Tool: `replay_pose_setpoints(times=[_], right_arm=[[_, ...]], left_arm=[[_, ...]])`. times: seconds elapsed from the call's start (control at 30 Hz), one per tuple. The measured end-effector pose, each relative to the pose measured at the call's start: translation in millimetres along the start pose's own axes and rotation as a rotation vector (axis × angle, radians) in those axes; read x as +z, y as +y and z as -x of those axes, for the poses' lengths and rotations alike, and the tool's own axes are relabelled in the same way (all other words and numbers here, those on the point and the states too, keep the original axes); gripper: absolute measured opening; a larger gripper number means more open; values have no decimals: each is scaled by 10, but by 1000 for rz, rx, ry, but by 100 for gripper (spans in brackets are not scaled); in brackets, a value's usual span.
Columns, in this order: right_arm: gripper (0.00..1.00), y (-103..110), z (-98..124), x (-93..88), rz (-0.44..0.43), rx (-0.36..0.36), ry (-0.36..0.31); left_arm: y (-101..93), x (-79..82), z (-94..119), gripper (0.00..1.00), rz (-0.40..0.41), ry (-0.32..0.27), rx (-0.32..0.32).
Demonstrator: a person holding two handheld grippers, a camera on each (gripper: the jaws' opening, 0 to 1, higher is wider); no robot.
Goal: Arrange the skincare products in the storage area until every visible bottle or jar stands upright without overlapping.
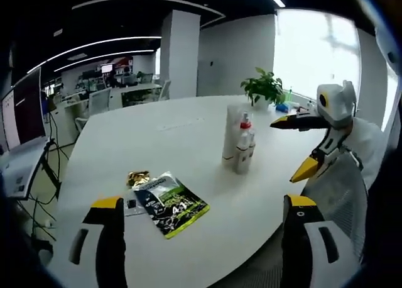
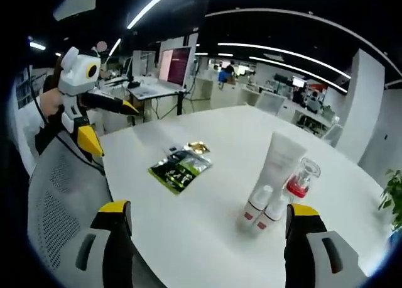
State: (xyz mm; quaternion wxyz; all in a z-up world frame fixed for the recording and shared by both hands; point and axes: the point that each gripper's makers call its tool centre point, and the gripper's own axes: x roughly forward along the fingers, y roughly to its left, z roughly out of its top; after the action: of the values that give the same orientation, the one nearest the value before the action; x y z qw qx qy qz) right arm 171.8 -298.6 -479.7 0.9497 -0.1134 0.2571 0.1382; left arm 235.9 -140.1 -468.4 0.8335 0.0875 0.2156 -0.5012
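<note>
Left gripper [image 1: 201,222]: jaws spread, nothing between them, held above the white table [image 1: 188,127]. Right gripper [image 2: 204,228]: jaws likewise apart and empty, also seen from the left gripper view [image 1: 311,143], held apart from the products. Skincare cluster upright near table middle: tall white tube [image 2: 281,159], clear red-capped bottle [image 2: 300,178], two small white bottles [image 2: 259,206] touching in front. Green packet [image 2: 179,168] lying flat, well apart, gold wrapper [image 2: 198,148] just beside it.
</note>
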Motion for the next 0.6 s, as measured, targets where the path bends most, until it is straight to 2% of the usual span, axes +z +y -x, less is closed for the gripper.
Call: replay_pose_setpoints(times=[0.27,0.4,0.6], right_arm=[[96,214,-236,64,64,83,23],[92,318,-395,96,56,130,20],[90,367,-667,118,44,157,13]], left_arm=[[36,-26,31,99,20,-20,16],[46,-35,46,99,24,-28,18],[44,-58,58,99,32,-29,17]])
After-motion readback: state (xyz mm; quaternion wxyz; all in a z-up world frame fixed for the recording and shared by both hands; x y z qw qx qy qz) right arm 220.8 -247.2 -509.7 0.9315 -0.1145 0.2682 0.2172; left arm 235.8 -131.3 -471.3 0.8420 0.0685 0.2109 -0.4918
